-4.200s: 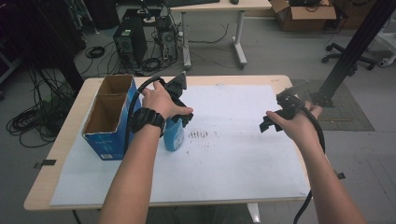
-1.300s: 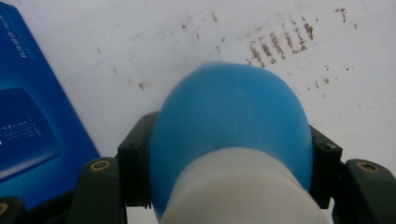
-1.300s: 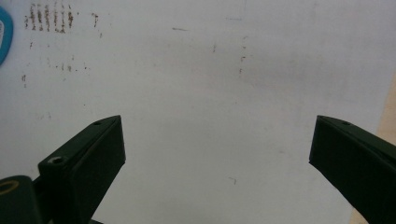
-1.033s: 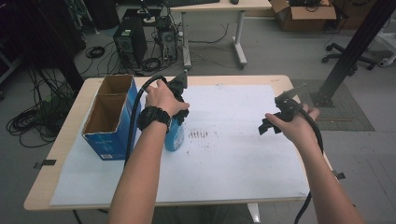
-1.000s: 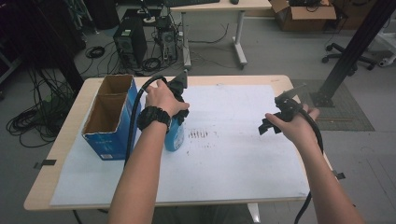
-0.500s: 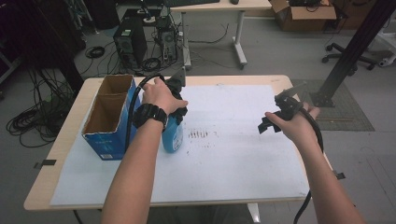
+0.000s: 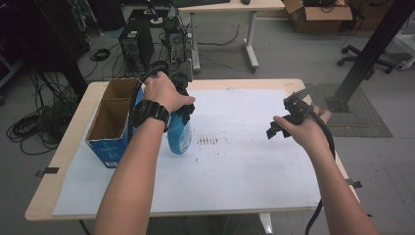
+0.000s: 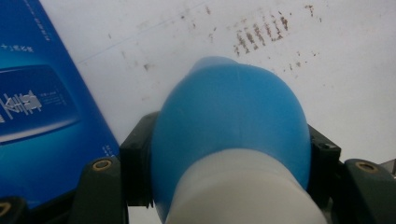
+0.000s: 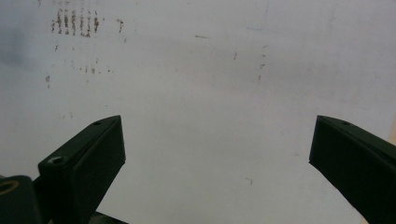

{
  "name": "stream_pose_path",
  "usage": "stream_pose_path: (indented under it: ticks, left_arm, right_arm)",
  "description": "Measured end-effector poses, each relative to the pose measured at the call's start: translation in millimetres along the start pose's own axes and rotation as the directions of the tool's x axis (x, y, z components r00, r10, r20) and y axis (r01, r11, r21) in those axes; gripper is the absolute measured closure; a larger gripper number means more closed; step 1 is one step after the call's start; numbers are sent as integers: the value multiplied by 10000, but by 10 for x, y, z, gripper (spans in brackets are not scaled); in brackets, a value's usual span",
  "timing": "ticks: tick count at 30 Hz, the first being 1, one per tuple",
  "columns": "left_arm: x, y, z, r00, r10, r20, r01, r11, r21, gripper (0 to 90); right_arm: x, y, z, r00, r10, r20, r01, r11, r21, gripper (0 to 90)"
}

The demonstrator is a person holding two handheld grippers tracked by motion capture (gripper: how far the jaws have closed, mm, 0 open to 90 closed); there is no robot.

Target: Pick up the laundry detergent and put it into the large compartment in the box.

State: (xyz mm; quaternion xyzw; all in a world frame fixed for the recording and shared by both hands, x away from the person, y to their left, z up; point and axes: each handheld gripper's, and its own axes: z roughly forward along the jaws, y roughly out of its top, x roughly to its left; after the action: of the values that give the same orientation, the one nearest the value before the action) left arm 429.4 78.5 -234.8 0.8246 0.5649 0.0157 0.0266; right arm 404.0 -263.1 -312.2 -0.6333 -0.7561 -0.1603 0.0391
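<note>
Bottle point(image 7: 179, 136): blue plastic body, rounded and smooth, with a white neck or collar where the jaws meet it; a pale label patch shows on its side in the high view
Bottle position: upright above the white sheet, just beside the blue carton's right wall; whether its base touches the sheet is hard to tell under the hand
Left gripper point(image 7: 182, 104): jaws closed on the bottle, one black pad pressed to each side of its upper body, as the left gripper view shows point(image 8: 231, 158)
Right gripper point(image 7: 283, 122): jaws spread wide with nothing between them, held over bare sheet well apart from the bottle; right gripper view point(image 9: 217, 154) shows both black jaws against the white surface
Carton point(image 7: 110, 128): open-topped blue box, glossy printed outside, plain brown cardboard inside, set at the left edge of the sheet
Sheet point(image 7: 235, 171): white, matte, flat, marked with a cluster of short brown dashes near the bottle
Table point(image 7: 63, 161): light wood top with rounded corners, edge showing round the sheet
</note>
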Motion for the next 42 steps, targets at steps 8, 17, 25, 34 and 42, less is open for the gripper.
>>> stream_pose_path:
  ticks: [8,17,25,34,42]
  left_arm:
    - [0,-4,-210,10000,-23,28,23,9999,-119,371]
    - [12,-3,-427,10000,-47,-15,47,9994,-349,371]
    - [39,-7,-634,9999,-111,-51,108,9987,-500,371]
    - [78,-7,-813,9997,-227,-67,222,9974,-692,371]
    - [131,3,-984,9995,-319,0,318,9961,-820,371]
  right_arm:
    - [28,11,-4,10000,-50,6,50,10000,-52,35]
    - [32,18,-14,10000,-34,-39,33,10000,-76,35]
    - [36,25,-30,10000,3,-71,-4,10000,-88,35]
    - [31,36,-50,10000,18,-84,-19,9999,-123,35]
    - [21,49,-46,10000,54,-78,-55,9999,-129,35]
